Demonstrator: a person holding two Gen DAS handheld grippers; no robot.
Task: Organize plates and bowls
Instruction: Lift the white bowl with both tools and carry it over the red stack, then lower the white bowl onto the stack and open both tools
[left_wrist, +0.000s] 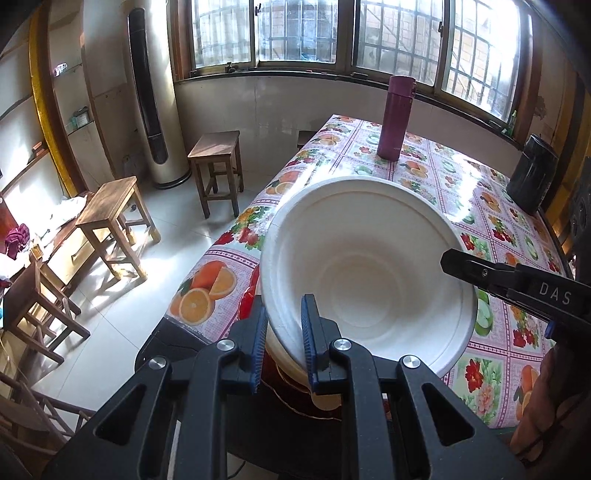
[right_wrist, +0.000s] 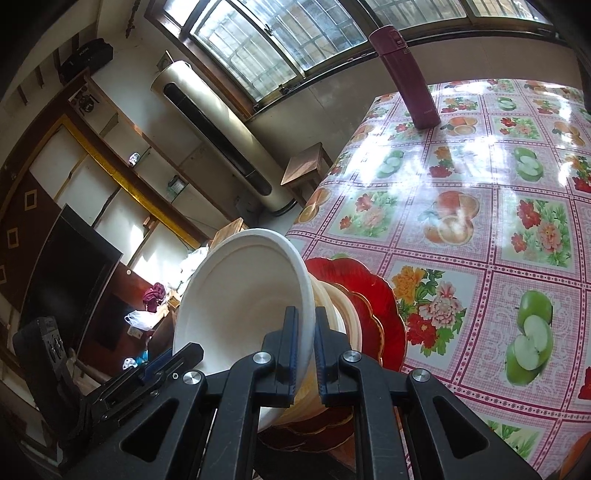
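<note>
A white bowl (left_wrist: 369, 266) (right_wrist: 240, 295) hangs tilted over the near left corner of the table, held by both grippers. My left gripper (left_wrist: 284, 321) is shut on its near rim, blue pads on either side of the wall. My right gripper (right_wrist: 306, 328) is shut on the opposite rim; in the left wrist view its black tip (left_wrist: 458, 264) reaches over the bowl's right edge. Under the white bowl sit stacked cream bowls (right_wrist: 340, 314) (left_wrist: 291, 369) on red gold-edged plates (right_wrist: 373, 317). The left gripper (right_wrist: 192, 350) also shows at the lower left of the right wrist view.
The table wears a glossy fruit-and-flower cloth (left_wrist: 424, 173) (right_wrist: 461, 184). A purple flask (left_wrist: 395, 118) (right_wrist: 410, 74) stands at the far side, a black container (left_wrist: 532, 177) at the far right. Wooden stools (left_wrist: 218, 162) (left_wrist: 110, 218) stand on the floor to the left. A hand (left_wrist: 535, 406) is at the lower right.
</note>
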